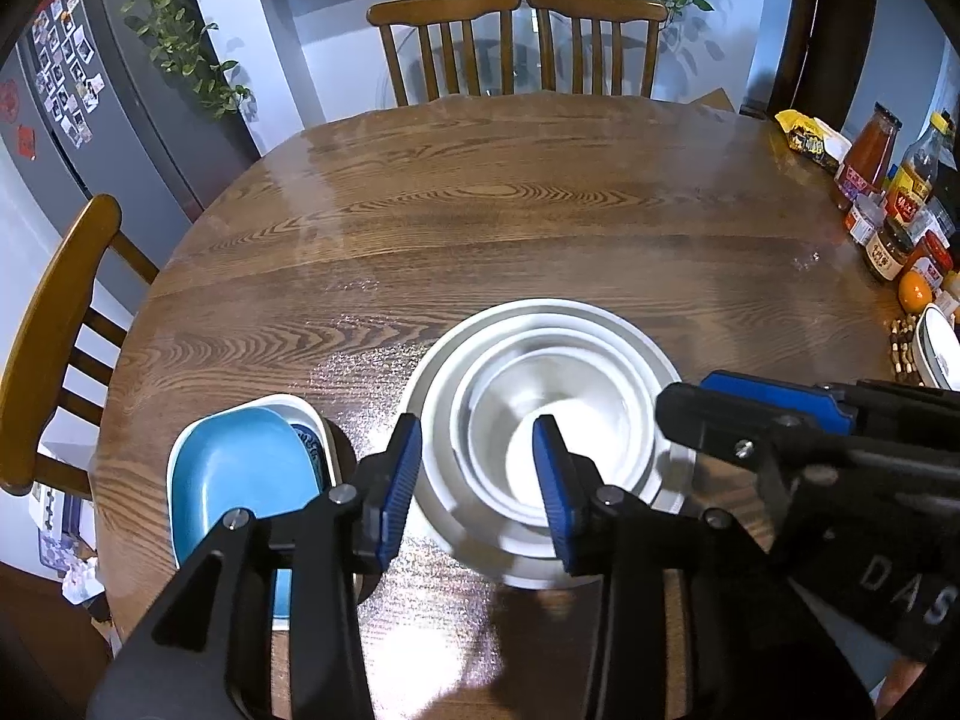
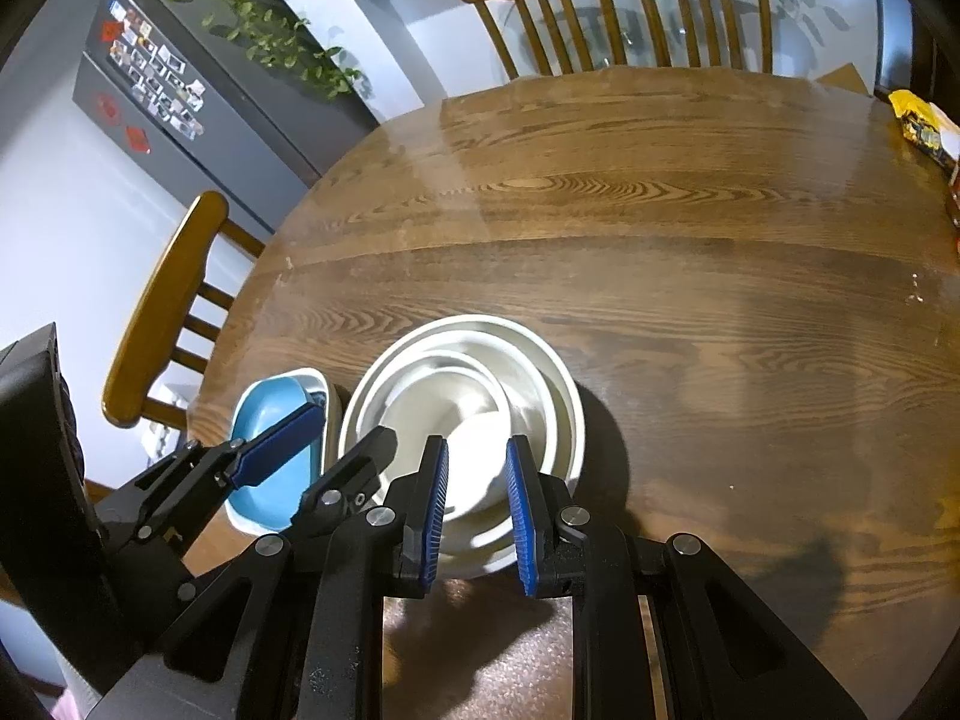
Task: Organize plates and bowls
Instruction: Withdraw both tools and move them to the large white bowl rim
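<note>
A stack of nested white bowls (image 1: pixel 552 408) (image 2: pixel 474 408) sits on the round wooden table (image 1: pixel 480 228) near its front edge. To its left, a blue dish (image 1: pixel 240 474) (image 2: pixel 270 420) rests inside a white rectangular dish. My left gripper (image 1: pixel 477 480) is open, its blue pads straddling the near left rim of the bowl stack. My right gripper (image 2: pixel 477 504) is open, its jaws a moderate gap apart, above the stack's near rim, holding nothing. The right gripper also shows in the left wrist view (image 1: pixel 750 414), at the stack's right side.
Sauce bottles and jars (image 1: pixel 894 198), an orange (image 1: pixel 915 291) and a white dish (image 1: pixel 939 348) crowd the table's right edge. A yellow packet (image 1: pixel 807 135) (image 2: pixel 924 123) lies far right. Wooden chairs stand at the back (image 1: pixel 444 48) and left (image 1: pixel 54 330). A fridge (image 1: pixel 90 96) stands left.
</note>
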Demonstrator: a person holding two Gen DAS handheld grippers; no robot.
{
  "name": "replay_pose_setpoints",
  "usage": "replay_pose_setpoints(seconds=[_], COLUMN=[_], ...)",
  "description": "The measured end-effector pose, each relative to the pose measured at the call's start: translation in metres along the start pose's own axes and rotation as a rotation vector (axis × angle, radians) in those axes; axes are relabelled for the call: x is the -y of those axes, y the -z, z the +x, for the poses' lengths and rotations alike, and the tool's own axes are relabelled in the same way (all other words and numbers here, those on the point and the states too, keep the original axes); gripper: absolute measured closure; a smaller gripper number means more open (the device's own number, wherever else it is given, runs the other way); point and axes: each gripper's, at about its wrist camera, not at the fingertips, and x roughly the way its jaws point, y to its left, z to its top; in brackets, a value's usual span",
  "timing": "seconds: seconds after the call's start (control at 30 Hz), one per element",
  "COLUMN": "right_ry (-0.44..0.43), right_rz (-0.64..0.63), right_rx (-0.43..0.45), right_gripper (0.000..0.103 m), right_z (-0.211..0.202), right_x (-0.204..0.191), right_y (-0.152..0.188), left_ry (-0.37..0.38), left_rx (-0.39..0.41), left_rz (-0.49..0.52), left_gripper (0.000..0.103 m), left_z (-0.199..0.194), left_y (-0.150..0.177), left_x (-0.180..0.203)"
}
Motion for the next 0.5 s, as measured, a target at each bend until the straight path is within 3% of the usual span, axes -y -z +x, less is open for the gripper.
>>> replay_pose_setpoints(seconds=[0.1,0.27,0.4,0.5], right_ry=[-0.001,-0.001,-0.012,-0.025], right_rz=[0.007,0.023,0.031,0.024], right_rx=[0.006,0.013,0.024,0.030], right_gripper=[0.082,0.082,0.066,0.061], right_z=[-0.004,-0.009,-0.014,-0.018], right_x=[0.003,0.008,0.010,0.009], right_y=[0.002,0.006,0.009,0.011], left_ry=[0.003,0.012,0.023,0.035], left_rx=[0.006,0.018,0.024,0.025], left_rz=[-0.006,-0.014,-0.024,-0.034], left_gripper=[0.054,0.052,0.049,0.049], left_z=[-0.003,-0.011,-0.016,-0.020], left_y=[0.002,0.005,0.007,0.008], left_x=[-0.001,-0.003,-0.003,-0.004])
